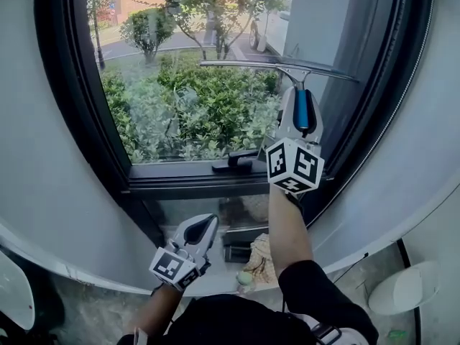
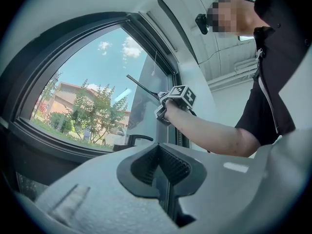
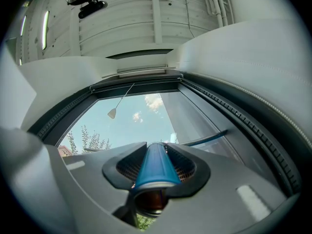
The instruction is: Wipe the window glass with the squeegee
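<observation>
The squeegee has a blue handle [image 1: 302, 111] and a long metal blade [image 1: 277, 67] that lies across the window glass [image 1: 187, 106], high on its right half. My right gripper [image 1: 300, 99] is raised upright in front of the glass and shut on the handle. In the right gripper view the blue handle [image 3: 153, 167] sits clamped between the jaws, and part of the blade [image 3: 207, 139] shows beyond them. My left gripper [image 1: 203, 225] hangs low below the window sill, shut on nothing. In the left gripper view its jaws meet in a line, and the right gripper [image 2: 176, 98] is seen at the pane.
A black frame [image 1: 79, 106] surrounds the pane, with a black window handle [image 1: 237, 162] on its bottom rail. Below the sill lie a crumpled cloth [image 1: 262, 259] and a dark box [image 1: 243, 236]. A white rounded object [image 1: 406, 290] sits at the lower right. Grey wall flanks both sides.
</observation>
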Action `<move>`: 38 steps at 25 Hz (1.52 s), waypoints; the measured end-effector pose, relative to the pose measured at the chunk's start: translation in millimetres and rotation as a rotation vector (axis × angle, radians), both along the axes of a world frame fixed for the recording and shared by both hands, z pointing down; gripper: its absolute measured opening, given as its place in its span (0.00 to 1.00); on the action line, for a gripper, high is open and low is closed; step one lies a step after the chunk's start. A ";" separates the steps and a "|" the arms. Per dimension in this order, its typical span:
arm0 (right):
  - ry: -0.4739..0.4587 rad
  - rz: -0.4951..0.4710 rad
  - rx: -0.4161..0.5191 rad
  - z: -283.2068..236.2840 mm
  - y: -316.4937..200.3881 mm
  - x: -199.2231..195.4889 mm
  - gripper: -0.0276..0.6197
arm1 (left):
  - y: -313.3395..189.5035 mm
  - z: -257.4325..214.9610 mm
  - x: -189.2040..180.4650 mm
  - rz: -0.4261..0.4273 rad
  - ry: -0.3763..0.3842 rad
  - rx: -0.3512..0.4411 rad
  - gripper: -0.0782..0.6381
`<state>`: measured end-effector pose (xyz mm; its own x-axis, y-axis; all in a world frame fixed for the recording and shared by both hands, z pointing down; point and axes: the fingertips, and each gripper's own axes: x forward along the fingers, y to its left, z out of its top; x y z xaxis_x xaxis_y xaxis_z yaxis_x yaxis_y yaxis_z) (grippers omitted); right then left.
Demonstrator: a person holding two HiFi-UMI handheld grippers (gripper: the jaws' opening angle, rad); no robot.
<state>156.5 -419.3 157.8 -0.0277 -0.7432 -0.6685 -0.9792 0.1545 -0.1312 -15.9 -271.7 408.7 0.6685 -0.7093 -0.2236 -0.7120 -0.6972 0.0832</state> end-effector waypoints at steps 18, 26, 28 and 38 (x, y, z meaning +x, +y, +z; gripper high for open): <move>0.011 0.000 -0.048 28.1 1.3 -0.3 0.25 | 3.2 8.5 2.7 0.013 0.007 -0.010 0.11; 0.010 0.002 -0.078 38.9 1.3 -0.2 0.25 | 3.8 3.9 4.2 0.015 0.013 -0.023 0.11; 0.011 0.002 -0.085 42.6 1.6 -0.2 0.25 | 3.9 6.5 4.0 0.016 0.016 -0.021 0.11; 0.013 0.005 -0.097 51.5 3.3 0.0 0.25 | 6.1 13.0 2.4 0.019 0.000 -0.017 0.11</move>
<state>156.5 -416.0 209.3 -0.0319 -0.8049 -0.5926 -0.9816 0.1367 -0.1329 -13.5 -265.6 421.7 0.6816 -0.7006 -0.2113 -0.6990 -0.7088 0.0953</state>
